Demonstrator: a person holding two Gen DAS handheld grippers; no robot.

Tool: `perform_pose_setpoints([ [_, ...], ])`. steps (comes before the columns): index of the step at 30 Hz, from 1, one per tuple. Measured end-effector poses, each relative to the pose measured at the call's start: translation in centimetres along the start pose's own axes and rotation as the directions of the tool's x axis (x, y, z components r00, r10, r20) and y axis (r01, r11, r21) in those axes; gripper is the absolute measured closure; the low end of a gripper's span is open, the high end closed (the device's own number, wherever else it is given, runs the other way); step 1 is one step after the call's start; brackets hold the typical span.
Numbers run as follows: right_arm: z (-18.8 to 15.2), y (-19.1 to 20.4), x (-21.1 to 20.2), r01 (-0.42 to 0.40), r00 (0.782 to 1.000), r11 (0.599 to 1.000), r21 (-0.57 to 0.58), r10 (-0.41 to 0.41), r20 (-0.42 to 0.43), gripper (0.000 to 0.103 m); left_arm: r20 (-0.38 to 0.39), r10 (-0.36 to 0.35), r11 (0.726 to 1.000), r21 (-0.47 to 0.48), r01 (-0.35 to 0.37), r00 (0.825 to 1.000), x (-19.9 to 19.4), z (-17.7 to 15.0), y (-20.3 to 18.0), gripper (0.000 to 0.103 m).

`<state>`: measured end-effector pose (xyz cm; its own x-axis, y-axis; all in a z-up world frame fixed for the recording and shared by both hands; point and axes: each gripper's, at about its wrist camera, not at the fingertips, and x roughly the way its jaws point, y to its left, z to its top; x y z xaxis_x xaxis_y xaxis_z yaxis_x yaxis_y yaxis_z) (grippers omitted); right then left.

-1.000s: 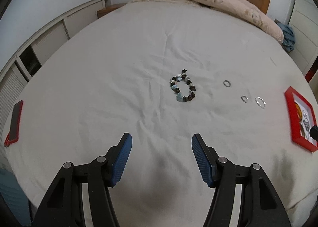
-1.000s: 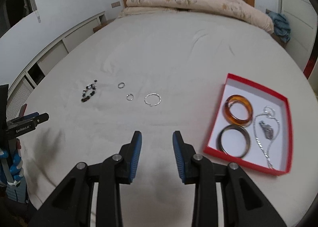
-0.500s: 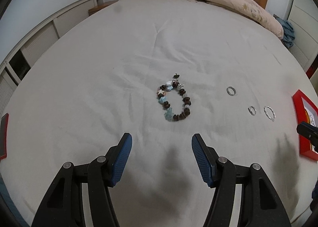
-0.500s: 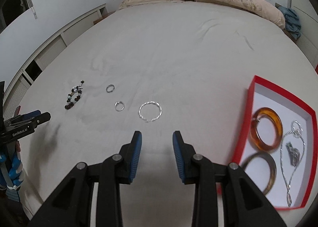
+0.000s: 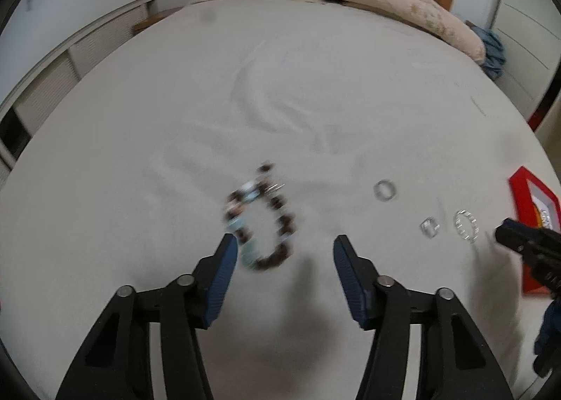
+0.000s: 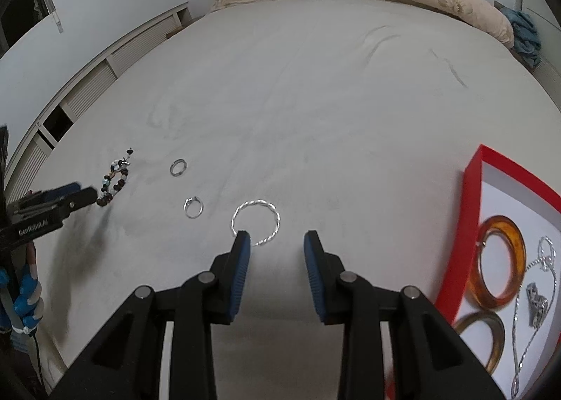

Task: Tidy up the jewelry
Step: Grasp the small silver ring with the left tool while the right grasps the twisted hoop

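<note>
left gripper [image 5: 284, 251] fingers closing, empty | right gripper [image 6: 277, 247] open | risk: beaded bracelet [image 5: 261, 221], frame centre, slips off-centre

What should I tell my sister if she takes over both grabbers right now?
Left gripper: open, jaws just closing in, nothing held, right by the bead bracelet on the bed.
Right gripper: open, empty, at the twisted silver bangle.
Done: amber bangle, dark bangle and necklace lie in the red box.
Left: bracelet, silver bangle and two small rings into the box.
</note>
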<state>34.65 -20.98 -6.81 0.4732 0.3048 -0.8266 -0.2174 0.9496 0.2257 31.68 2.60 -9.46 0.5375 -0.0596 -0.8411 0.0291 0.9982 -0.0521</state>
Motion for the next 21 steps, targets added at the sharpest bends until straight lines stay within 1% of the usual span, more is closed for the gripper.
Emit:
perform_pose_setpoints([
  [1, 0.2, -0.1, 0.2, -0.003, 1.000, 1.000, -0.003, 0.003, -0.002, 0.073, -0.004, -0.020, 1.000, 0.004, 0.020, 1.000, 0.4, 0.5, -0.5, 0.052],
  [3, 0.4, -0.1, 0.8, -0.009, 1.000, 1.000, -0.008, 0.009, -0.009, 0.073, -0.014, -0.053, 0.999, 0.010, 0.053, 0.999, 1.2, 1.3, -1.4, 0.059],
  [6, 0.6, -0.3, 1.6, -0.017, 1.000, 1.000, -0.021, 0.017, -0.026, 0.073, -0.035, -0.089, 0.996, 0.019, 0.090, 0.995, 2.7, 2.3, -2.6, 0.063],
  [8, 0.7, -0.4, 2.1, -0.019, 0.999, 0.999, -0.028, 0.018, -0.037, 0.074, -0.049, -0.112, 0.993, 0.021, 0.113, 0.993, 3.6, 2.6, -3.3, 0.063],
  [14, 0.8, -0.6, 3.4, -0.029, 0.998, 0.999, -0.036, 0.027, -0.050, 0.074, -0.068, -0.132, 0.989, 0.056, 0.136, 0.989, 5.1, 3.5, -5.0, 0.063],
  [19, 1.0, -0.6, 4.0, -0.032, 0.998, 0.998, -0.051, 0.030, -0.047, 0.074, -0.081, -0.121, 0.989, 0.075, 0.127, 0.989, 6.3, 3.7, -5.7, 0.063],
  [20, 1.0, -0.5, 4.1, -0.031, 0.999, 0.998, -0.056, 0.028, -0.046, 0.075, -0.081, -0.118, 0.989, 0.080, 0.124, 0.990, 6.5, 3.8, -5.8, 0.063],
  [21, 1.1, -0.4, 4.2, -0.027, 0.999, 0.998, -0.062, 0.024, -0.047, 0.079, -0.080, -0.115, 0.989, 0.085, 0.122, 0.990, 6.7, 3.7, -5.8, 0.063],
])
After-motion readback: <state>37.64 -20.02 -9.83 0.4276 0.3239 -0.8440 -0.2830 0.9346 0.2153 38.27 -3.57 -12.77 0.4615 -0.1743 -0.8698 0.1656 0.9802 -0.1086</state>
